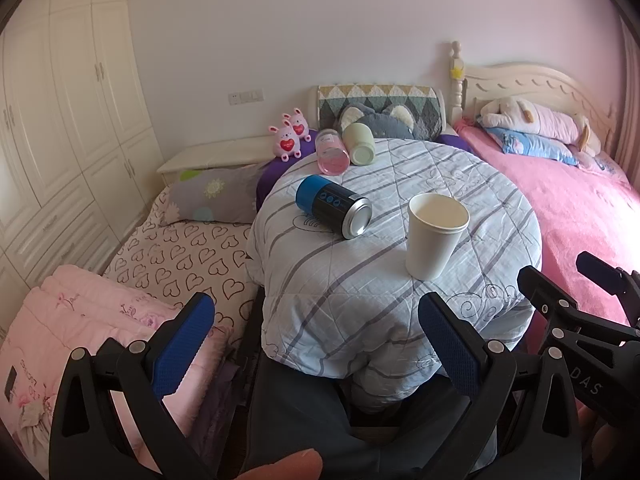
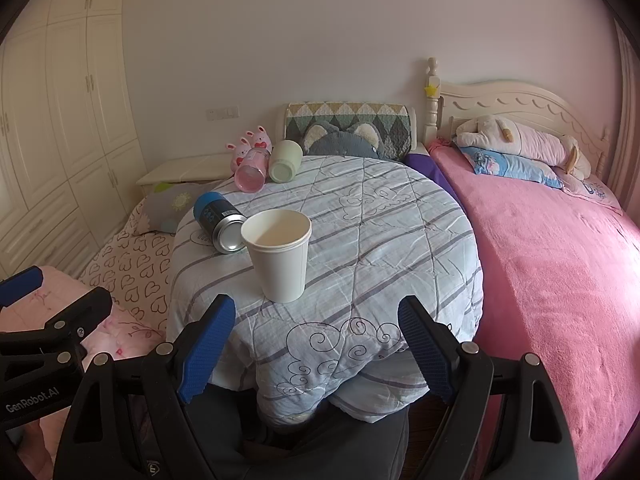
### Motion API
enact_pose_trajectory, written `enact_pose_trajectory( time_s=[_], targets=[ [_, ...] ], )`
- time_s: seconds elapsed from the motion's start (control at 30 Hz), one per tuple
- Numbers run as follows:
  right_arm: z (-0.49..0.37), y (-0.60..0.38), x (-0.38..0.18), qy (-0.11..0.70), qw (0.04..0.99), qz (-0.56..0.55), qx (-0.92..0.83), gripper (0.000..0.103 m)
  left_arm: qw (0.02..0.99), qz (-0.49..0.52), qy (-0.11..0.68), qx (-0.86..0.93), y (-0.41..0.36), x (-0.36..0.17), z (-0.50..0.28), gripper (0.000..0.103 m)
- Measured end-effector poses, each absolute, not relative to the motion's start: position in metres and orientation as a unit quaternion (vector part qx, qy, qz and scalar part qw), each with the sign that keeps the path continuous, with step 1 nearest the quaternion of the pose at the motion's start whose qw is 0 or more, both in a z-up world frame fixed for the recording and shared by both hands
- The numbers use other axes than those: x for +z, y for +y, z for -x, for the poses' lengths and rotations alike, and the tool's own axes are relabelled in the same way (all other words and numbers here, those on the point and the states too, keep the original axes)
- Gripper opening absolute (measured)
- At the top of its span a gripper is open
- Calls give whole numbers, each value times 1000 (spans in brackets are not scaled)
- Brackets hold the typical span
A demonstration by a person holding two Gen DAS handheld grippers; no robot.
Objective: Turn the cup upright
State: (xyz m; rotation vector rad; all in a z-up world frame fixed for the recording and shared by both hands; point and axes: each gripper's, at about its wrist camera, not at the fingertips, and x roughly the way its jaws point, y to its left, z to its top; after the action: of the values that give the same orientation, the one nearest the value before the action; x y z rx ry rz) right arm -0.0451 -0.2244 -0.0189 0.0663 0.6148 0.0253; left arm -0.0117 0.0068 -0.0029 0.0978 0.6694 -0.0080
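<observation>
A white paper cup [image 1: 434, 236] stands upright on the round table with a striped light-blue quilt [image 1: 400, 296]; it also shows in the right wrist view [image 2: 280, 254]. A blue and black metal cup [image 1: 334, 206] [image 2: 220, 222] lies on its side left of it. A pink glass cup [image 1: 331, 152] [image 2: 252, 170] and a pale green cup [image 1: 359, 144] [image 2: 285, 160] lie on their sides at the far edge. My left gripper [image 1: 316, 344] is open and empty, short of the table's near edge. My right gripper [image 2: 316, 344] is open and empty, just before the paper cup.
A bed with a heart-print sheet [image 1: 180, 252] and a folded pink quilt [image 1: 92, 320] lies to the left. A pink bed [image 2: 560, 264] with plush toys lies to the right. White wardrobes [image 1: 60, 120] line the left wall. Pink bunny toys [image 1: 290, 138] stand behind the table.
</observation>
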Motion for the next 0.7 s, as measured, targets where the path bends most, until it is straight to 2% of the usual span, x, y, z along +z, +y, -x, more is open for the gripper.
enact_pose_trajectory(
  time_s=[0.7],
  targets=[
    [45, -223, -21, 305, 952, -31, 14, 85, 945, -43, 323, -2, 8, -3, 14, 103]
  ],
)
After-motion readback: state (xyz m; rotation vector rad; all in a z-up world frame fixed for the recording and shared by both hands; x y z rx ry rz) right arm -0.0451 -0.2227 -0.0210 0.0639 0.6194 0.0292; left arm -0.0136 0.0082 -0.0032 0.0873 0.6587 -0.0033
